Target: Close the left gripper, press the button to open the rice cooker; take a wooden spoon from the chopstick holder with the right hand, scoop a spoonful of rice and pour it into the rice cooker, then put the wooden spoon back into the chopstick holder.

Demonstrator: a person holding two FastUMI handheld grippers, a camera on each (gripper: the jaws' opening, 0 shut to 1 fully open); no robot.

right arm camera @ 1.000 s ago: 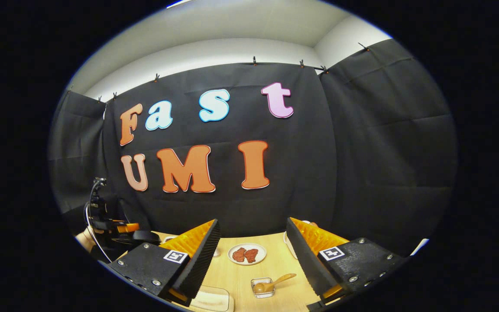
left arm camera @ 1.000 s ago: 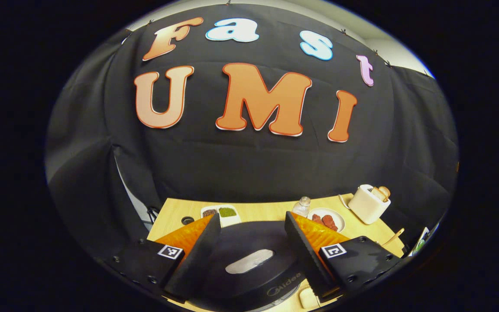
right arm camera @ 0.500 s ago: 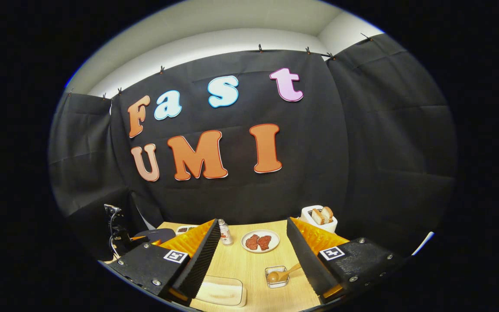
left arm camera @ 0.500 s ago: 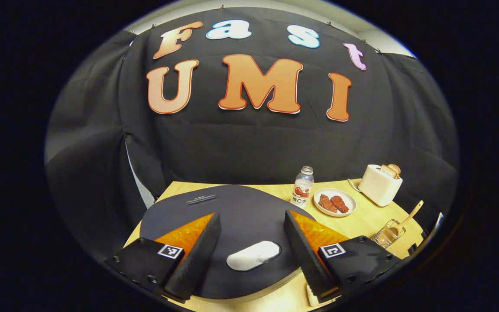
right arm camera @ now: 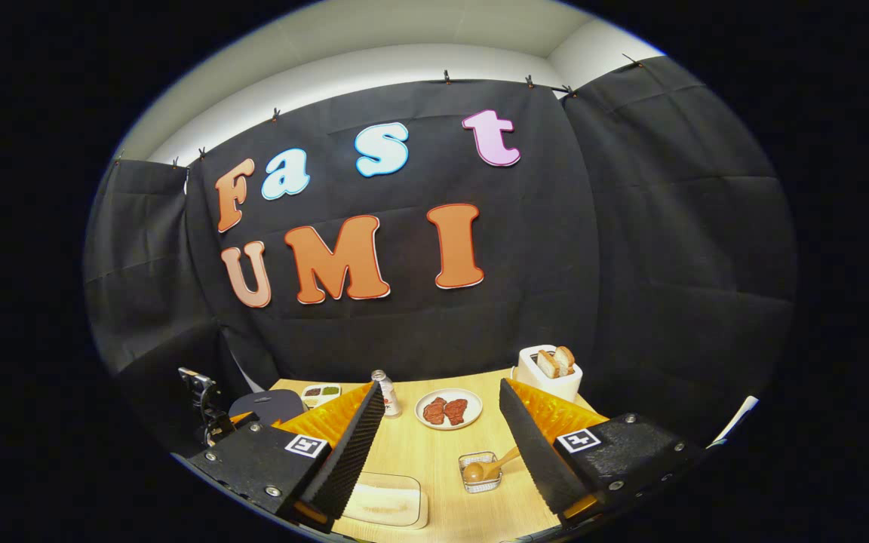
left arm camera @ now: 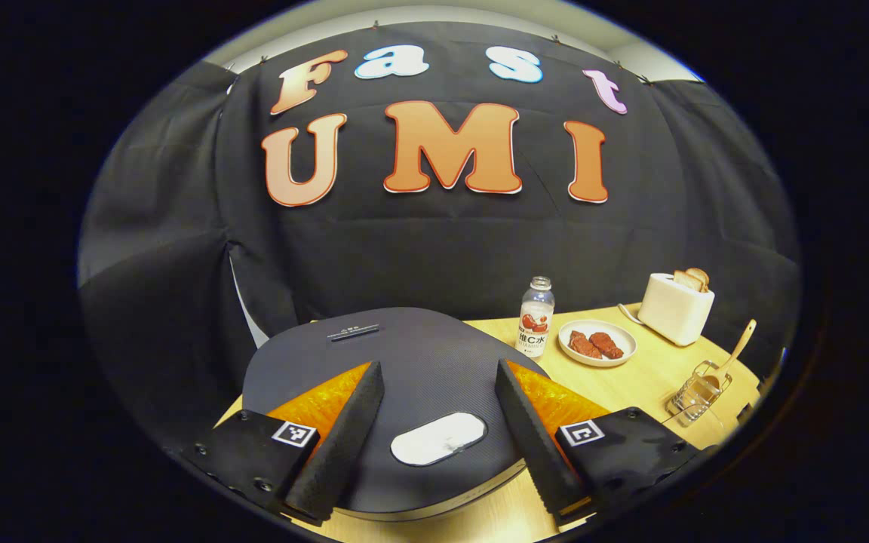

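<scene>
Both tongs [left arm camera: 434, 430] gape above rice cooker [left arm camera: 404, 362].

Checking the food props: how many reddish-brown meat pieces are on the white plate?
2. Both reddish-brown meat pieces lie side by side on the round white plate: one on the left, one on the right.

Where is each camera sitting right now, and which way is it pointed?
Left gripper view: rides the left gripper, just above the rice cooker lid, facing the back wall; its own open fingers frame the lid's pale button.
Right gripper view: rides the right gripper, farther back over the table, facing the same wall; its open fingers frame the wooden spoon in its wire holder.
Shared: bottle, plate of meat, toaster, spoon and holder, rice cooker.
</scene>
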